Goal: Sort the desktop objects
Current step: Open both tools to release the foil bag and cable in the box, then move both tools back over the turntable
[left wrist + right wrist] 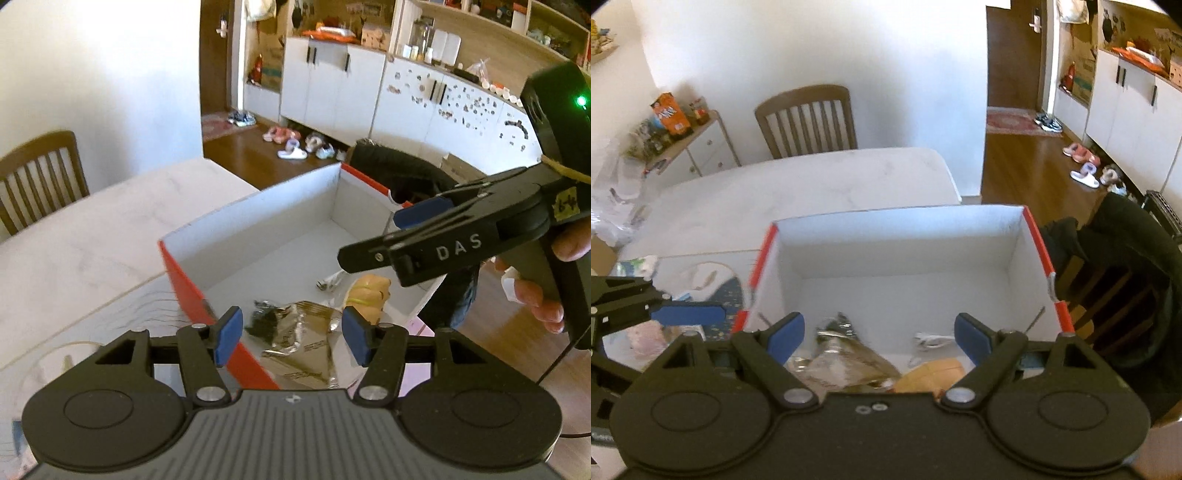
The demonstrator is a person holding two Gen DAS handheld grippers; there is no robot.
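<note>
Both grippers are held above an open cardboard box [901, 251], red outside and white inside, which stands on the pale counter [798, 192].

Left gripper [291, 338]: it is pitched steeply downward over the near left wall of the box. Its blue pads [229, 336] are parted, and nothing is gripped between them. A crumpled silver foil pouch [306, 339] is seen through the gap, lying on the box floor below, clear of the pads.

Right gripper [879, 338]: it is likewise tilted down toward the box interior, with its blue pads [973, 339] spread wide and nothing held. In the left wrist view it is seen from the side, raised over the right part of the box, its handle grasped by a person's hand [535, 291] with the fingers wrapped round the grip.

Task items: the foil pouch, a tan bun-like object [934, 373] and a small white item [931, 339] lie on the box floor at its near end; the far end of the box is bare. More small objects, too blurred to be identified, are seen on the counter to the left of the box, beneath the left gripper's fingers.

A wooden chair [809, 122] is placed at the far edge of the counter.
</note>
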